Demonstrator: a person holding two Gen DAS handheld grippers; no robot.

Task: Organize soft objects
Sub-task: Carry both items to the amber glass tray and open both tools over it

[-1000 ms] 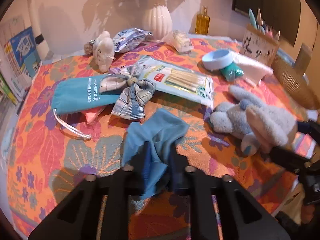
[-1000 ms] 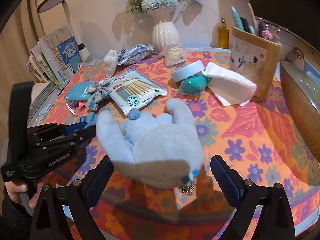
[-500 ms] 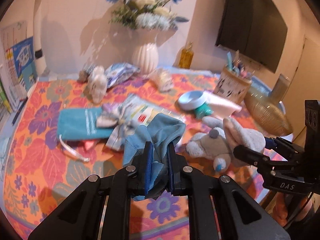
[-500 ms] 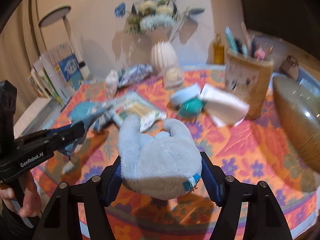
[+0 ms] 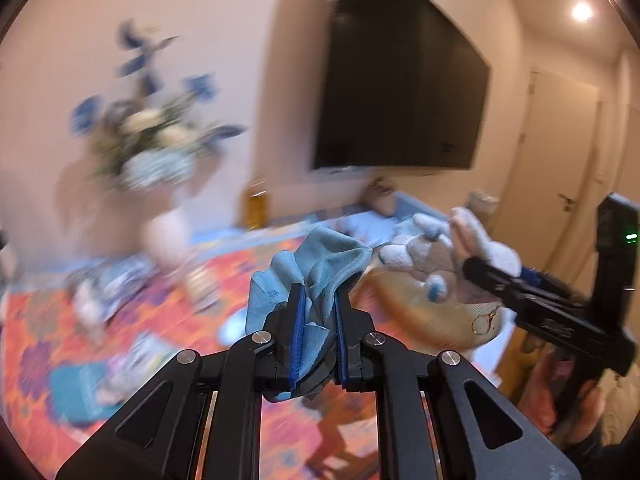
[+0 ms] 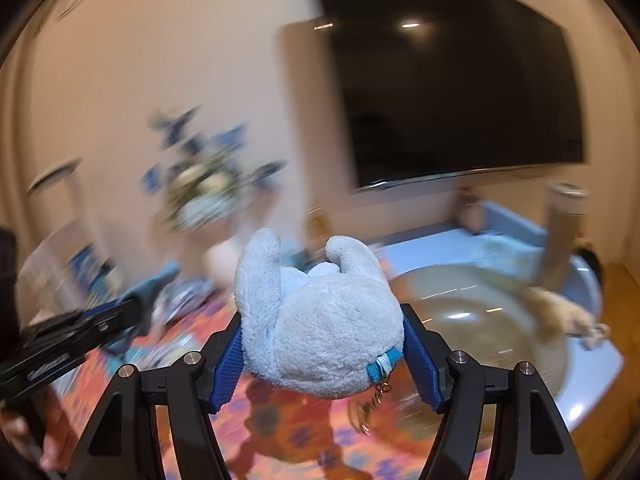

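My left gripper point(image 5: 318, 300) is shut on a light blue cloth point(image 5: 320, 256) and holds it up above the floral tablecloth point(image 5: 44, 320). My right gripper point(image 6: 322, 332) is shut on a pale blue-grey plush rabbit point(image 6: 320, 320) with a blue tag and key ring, held in the air. In the left wrist view the plush rabbit point(image 5: 440, 248) and the right gripper point(image 5: 476, 270) hang over a woven basket point(image 5: 432, 312). In the right wrist view the left gripper point(image 6: 136, 306) with the cloth point(image 6: 158, 280) is at the left. Both views are blurred.
A white vase with blue and white flowers point(image 5: 160, 200) stands at the back of the table. A wide woven basket point(image 6: 480, 312) sits at the right. A black TV point(image 5: 400, 80) hangs on the wall. Blurred packets and a teal pouch point(image 5: 76, 392) lie on the table.
Both grippers have risen and swung right toward the basket, carrying the cloth and the plush rabbit. The table's objects have dropped lower in view and blurred.
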